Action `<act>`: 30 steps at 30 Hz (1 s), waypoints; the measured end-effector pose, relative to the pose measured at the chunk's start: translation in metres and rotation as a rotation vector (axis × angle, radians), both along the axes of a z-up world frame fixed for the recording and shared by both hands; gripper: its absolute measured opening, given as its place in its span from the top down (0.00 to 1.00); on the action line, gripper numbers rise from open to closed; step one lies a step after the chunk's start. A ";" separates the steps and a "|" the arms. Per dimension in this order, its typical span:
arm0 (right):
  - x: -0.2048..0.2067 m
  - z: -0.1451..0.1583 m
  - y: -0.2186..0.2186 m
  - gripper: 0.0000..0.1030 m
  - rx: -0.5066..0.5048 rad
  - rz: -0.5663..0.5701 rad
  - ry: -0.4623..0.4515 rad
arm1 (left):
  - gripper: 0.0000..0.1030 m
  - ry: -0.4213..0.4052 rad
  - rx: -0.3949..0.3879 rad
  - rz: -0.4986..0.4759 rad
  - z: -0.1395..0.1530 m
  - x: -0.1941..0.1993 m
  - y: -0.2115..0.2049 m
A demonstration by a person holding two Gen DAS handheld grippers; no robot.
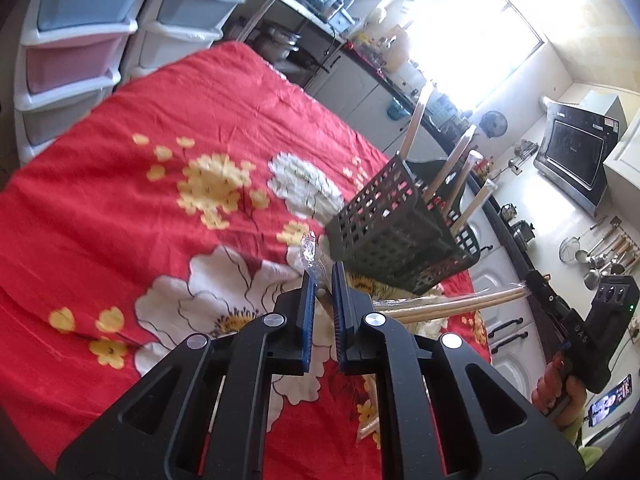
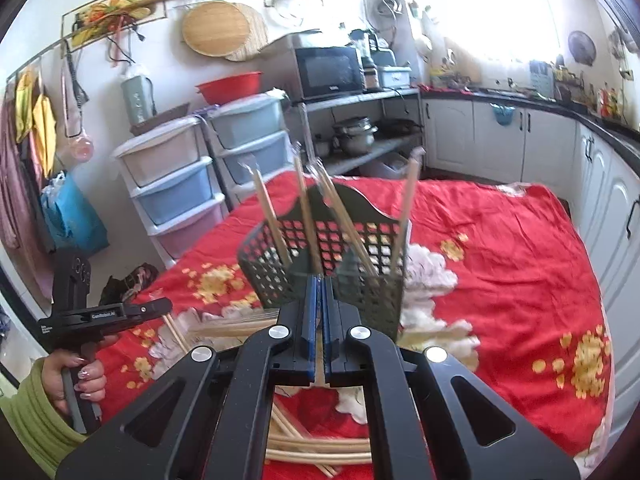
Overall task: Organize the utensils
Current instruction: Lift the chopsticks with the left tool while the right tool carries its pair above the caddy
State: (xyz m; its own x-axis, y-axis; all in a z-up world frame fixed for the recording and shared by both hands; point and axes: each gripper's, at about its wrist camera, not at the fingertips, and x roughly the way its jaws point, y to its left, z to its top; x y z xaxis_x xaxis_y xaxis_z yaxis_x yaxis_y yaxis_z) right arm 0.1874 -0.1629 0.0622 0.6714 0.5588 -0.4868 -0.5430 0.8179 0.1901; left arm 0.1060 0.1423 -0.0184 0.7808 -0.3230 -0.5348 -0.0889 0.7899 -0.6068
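Step in hand: loading chopsticks into the black basket (image 2: 360,292). Judged mid-task. Several sticks already stand in it, and loose chopsticks (image 2: 320,452) lie on the cloth under the right gripper.

Left gripper (image 1: 322,276): jaws nearly together, clamped on a wrapped chopstick (image 1: 310,252). Its clear wrapper tip sticks up past the pads.

Right gripper (image 2: 320,280): jaws together. A sliver of wood shows between the pads. In the left wrist view a chopstick bundle (image 1: 448,304) runs sideways from its tip, so I read it as clamped on that bundle.

Both grippers hang above the bench (image 1: 160,120), which is covered in red floral cloth. Both are on the near side of the basket, the right directly in front of it and the left off to one side.

Next move, as judged:
- Each load is held crosswise, so it needs turning end-down over the basket mouth.
- Only then should the jaws part.
- Go one gripper at a time. The mouth is narrow and the standing sticks fan outward.

Edges and room:
- The basket rim is tall at the back and lower at the front, so the front approach looks easier.
- The leaning sticks could be knocked by an incoming load.
- The basket looks light and may tip if pushed.
- In the left wrist view it appears to stand towards the bench edge beside the white cupboards (image 2: 500,140).
- Open cloth lies to the left, and the drawer units (image 2: 176,196) are well apart.
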 end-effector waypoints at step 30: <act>-0.006 0.078 0.004 0.98 0.053 0.006 -0.184 | 0.97 -0.235 0.072 -0.086 0.096 0.016 -0.027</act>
State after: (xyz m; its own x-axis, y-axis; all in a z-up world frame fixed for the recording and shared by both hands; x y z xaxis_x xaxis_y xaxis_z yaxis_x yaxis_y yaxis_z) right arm 0.1809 -0.1590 0.1403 0.7430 0.5845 -0.3259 -0.5773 0.8062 0.1297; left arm 0.1217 0.1151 0.0779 0.8575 -0.3613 -0.3663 0.1170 0.8302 -0.5451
